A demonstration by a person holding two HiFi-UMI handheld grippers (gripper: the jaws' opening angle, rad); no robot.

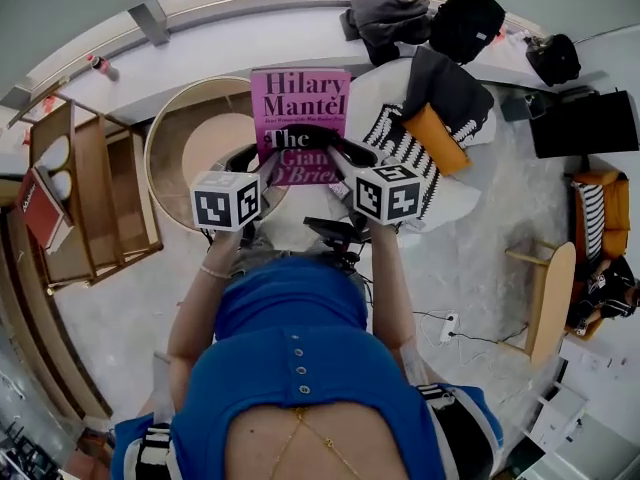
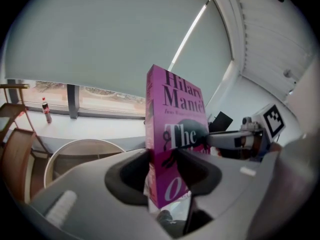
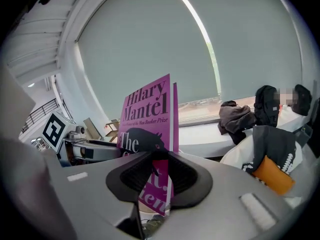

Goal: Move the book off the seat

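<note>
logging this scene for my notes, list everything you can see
pink paperback book: 1, pink, held between both tools
round wooden table: 1, light wood, left of the book
white soft seat: 1, white, right of the book
orange cushion: 1, orange, on the seat
black backpack: 1, black, on the window ledge
red-labelled bottle: 1, dark, ledge's left end
left tool: 1, grey, shut on the book
right tool: 1, grey, shut on the book

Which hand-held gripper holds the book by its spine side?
The left hand-held gripper: it clamps the book at its pink spine edge; the right hand-held gripper clamps the edge showing white pages.
</note>
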